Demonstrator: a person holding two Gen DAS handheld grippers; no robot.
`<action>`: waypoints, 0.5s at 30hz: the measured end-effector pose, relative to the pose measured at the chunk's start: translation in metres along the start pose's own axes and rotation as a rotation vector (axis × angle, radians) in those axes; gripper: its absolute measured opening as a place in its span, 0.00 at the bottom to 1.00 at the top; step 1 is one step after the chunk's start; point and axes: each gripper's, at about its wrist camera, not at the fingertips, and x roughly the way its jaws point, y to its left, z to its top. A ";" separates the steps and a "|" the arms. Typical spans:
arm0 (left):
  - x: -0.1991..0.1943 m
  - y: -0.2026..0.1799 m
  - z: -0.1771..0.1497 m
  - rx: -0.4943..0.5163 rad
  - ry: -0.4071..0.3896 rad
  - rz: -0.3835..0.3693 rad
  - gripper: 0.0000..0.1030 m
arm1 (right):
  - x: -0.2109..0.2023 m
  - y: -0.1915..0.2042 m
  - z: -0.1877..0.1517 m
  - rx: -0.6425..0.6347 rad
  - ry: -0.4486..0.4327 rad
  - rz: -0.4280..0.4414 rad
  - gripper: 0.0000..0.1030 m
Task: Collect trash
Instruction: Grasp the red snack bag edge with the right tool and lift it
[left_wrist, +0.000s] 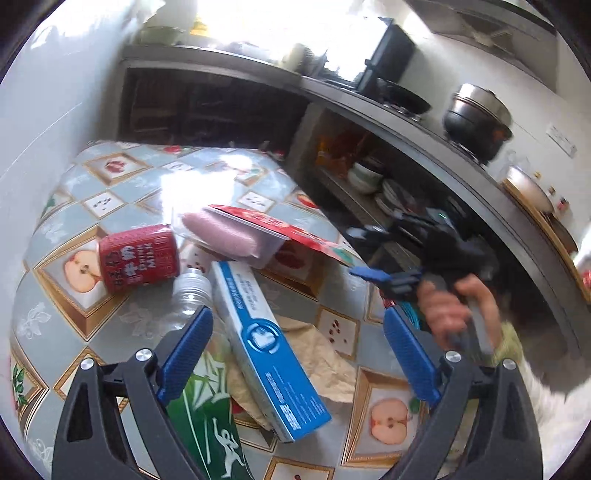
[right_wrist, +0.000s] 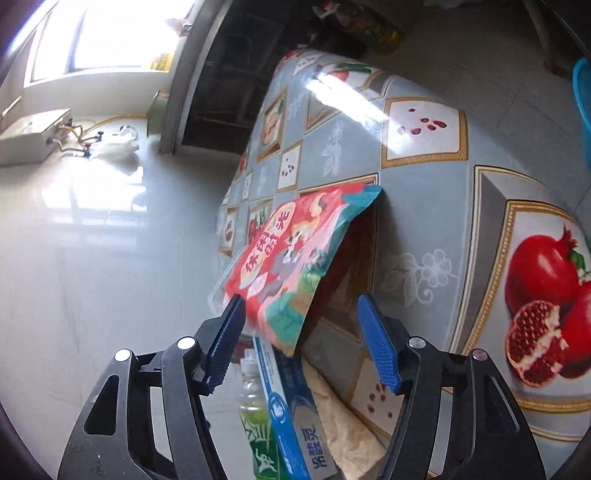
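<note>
left tool (left_wrist: 295, 354): spread wide, empty, over blue-white box (left_wrist: 266, 347) | right tool (right_wrist: 301, 332): parted, gripping nothing, near red snack tray (right_wrist: 295, 254) | red can (left_wrist: 138, 258): "MILK"; on table (left_wrist: 122, 192)

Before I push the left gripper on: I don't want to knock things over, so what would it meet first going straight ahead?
Probably the blue and white box, lying between the open left gripper fingers; depth is unclear.

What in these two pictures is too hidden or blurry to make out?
- Bottle, left wrist view: lower body hidden behind the left claw.
- Right claw, same view: motion-blurred, so its opening is unclear there.
- Box, right wrist view: near end cut off by the bottom edge.
- Shelf items, left wrist view: dark, small.
</note>
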 end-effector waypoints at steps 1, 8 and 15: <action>-0.001 -0.004 -0.005 0.022 0.002 -0.004 0.89 | 0.004 -0.002 0.003 0.023 0.003 0.018 0.52; 0.004 -0.010 -0.024 0.041 0.045 -0.016 0.80 | 0.017 -0.012 0.004 0.121 0.015 0.118 0.09; 0.010 -0.005 -0.017 -0.005 0.033 -0.030 0.70 | -0.021 -0.020 -0.014 0.133 -0.027 0.208 0.00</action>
